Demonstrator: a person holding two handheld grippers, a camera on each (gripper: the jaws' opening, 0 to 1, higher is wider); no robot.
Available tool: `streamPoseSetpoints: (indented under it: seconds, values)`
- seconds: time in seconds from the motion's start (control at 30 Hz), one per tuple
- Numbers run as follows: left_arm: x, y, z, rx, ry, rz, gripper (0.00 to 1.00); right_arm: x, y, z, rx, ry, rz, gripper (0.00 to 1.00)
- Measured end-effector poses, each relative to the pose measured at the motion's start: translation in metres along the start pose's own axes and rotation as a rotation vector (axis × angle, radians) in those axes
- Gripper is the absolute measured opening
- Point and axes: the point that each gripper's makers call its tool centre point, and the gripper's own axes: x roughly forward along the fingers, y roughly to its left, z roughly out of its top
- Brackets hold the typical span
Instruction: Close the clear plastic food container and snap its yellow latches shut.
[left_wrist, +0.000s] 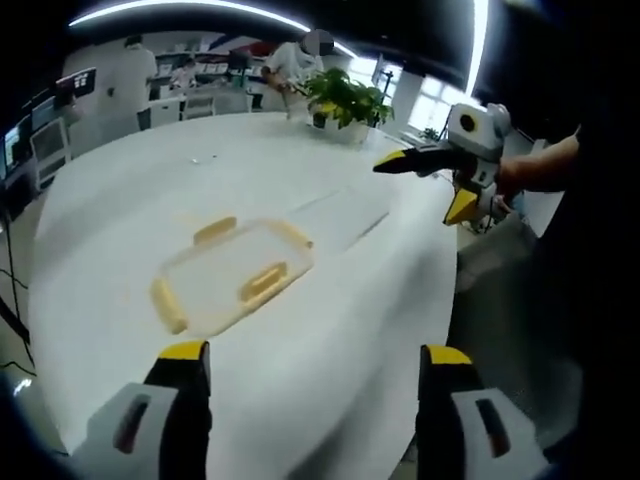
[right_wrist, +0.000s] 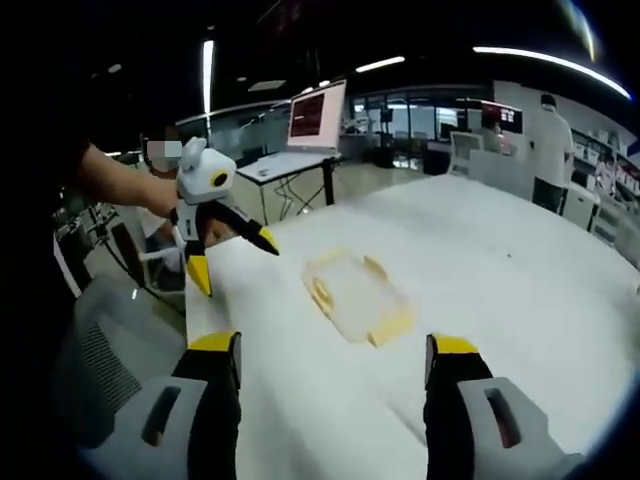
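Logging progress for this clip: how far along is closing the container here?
Nothing looks done yet. The clear container sits on the white table with its yellow latches splayed outward; whether the lid is seated is hard to tell. Nothing is in hand: the left gripper and right gripper are both open, held short of the container. Left: close in, press the lid, snap every latch.

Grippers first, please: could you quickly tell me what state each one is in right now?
Left gripper: open, holding nothing, above the table short of the clear container.
Right gripper: open, holding nothing, also off the container.
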Motion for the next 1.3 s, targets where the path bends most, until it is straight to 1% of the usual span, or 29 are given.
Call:
streamPoseSetpoints:
  seconds: [0.2,0.37,0.47,0.57,0.63,0.7,0.77,0.87,0.93,1.07,1.17,1.3]
  values:
    - [-0.002,0.008,0.003,0.004,0.008,0.007,0.82,0.006,-0.001,-0.002,-0.006,0.008,0.009,0.73]
    - [-0.001,0.014,0.001,0.017,0.030,0.001,0.80,0.010,-0.001,-0.005,-0.030,0.034,0.026,0.72]
    - [0.000,0.017,-0.001,0.022,0.044,0.001,0.80,0.012,0.000,-0.005,-0.032,0.036,0.038,0.72]
    - [0.001,0.019,0.002,0.020,0.040,0.000,0.80,0.015,-0.002,-0.006,-0.036,0.038,0.044,0.72]
    - [0.002,0.020,0.002,0.033,0.042,-0.001,0.80,0.017,-0.003,-0.006,-0.035,0.042,0.044,0.71]
    - [0.004,0.022,0.001,0.054,0.061,-0.002,0.80,0.019,-0.005,-0.006,-0.039,0.044,0.044,0.71]
    - [0.005,0.025,0.000,0.060,0.067,-0.005,0.80,0.020,-0.006,-0.006,-0.041,0.047,0.047,0.71]
    - [0.008,0.031,0.001,0.065,0.071,-0.010,0.80,0.023,-0.004,-0.007,-0.047,0.047,0.068,0.68]
    - [0.009,0.035,0.001,0.069,0.079,-0.007,0.80,0.025,-0.005,-0.010,-0.055,0.069,0.076,0.68]
    - [0.008,0.042,0.004,0.076,0.079,-0.002,0.80,0.028,-0.008,-0.013,-0.060,0.083,0.084,0.68]
    - [0.009,0.048,0.002,0.089,0.094,0.001,0.80,0.030,-0.010,-0.013,-0.062,0.086,0.087,0.68]
    - [0.010,0.055,0.000,0.087,0.103,0.006,0.79,0.035,-0.012,-0.014,-0.067,0.094,0.090,0.68]
